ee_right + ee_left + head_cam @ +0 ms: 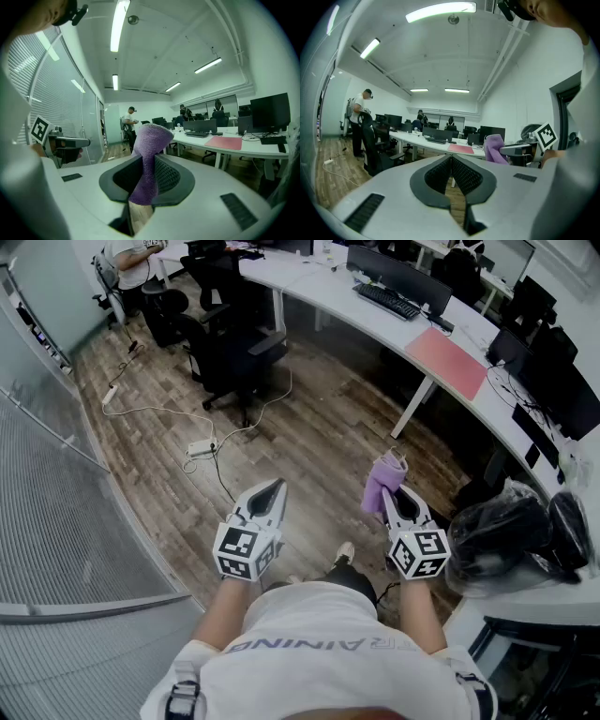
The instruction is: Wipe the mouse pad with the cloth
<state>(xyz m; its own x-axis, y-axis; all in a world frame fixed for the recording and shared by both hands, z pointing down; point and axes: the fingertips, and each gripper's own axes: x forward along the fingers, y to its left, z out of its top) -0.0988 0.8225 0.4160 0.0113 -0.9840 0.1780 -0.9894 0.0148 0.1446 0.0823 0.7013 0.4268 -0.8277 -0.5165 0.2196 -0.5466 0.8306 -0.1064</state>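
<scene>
A purple cloth [383,479] sticks up from my right gripper [395,495], whose jaws are shut on it. In the right gripper view the cloth [149,154] rises between the dark pads. My left gripper [270,491] is shut with nothing in it, held over the wooden floor left of the right one; its pads [451,174] meet at the tip. The pink mouse pad [447,362] lies on the long white desk [375,324] ahead and to the right, well beyond both grippers. It also shows as a pink sheet, the mouse pad [229,142], on the desk.
A keyboard [388,301] and monitors [398,277] stand on the desk behind the pad. Black office chairs [234,352] and a cable with a power strip [200,447] are on the floor ahead left. A black bag [511,531] lies on the desk at right. A person [131,263] stands far left.
</scene>
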